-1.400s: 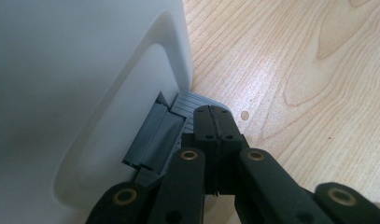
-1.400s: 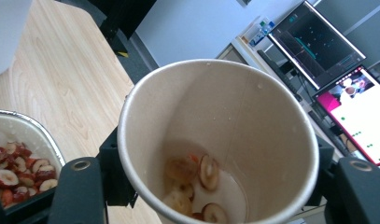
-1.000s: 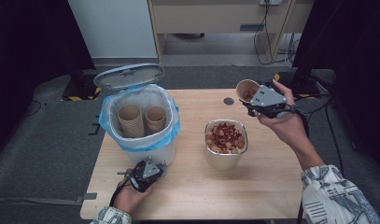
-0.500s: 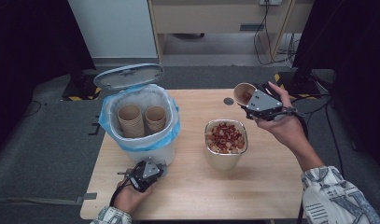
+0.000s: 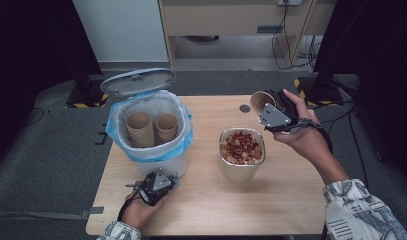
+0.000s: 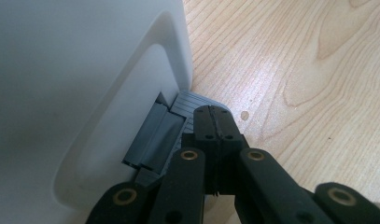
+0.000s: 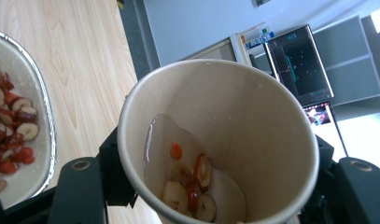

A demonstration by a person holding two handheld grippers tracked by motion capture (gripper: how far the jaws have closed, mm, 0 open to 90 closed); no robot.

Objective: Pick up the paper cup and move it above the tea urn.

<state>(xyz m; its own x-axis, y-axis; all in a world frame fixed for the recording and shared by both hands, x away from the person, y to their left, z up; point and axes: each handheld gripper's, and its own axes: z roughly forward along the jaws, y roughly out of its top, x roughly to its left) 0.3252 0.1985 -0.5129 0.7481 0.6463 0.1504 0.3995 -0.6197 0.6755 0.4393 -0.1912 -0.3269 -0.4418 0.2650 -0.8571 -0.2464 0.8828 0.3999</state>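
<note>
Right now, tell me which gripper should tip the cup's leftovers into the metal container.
The right gripper. It already holds the paper cup, tilted beside the metal container, with slices and liquid inside. The left gripper is shut and down at the white bin's pedal, likely keeping the lid open.

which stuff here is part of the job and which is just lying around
In use: paper cup with slices and liquid, clamped in right gripper; container of slices; pedal bin holding used cups; left gripper on its pedal.

Idle: dark disc on table.
</note>
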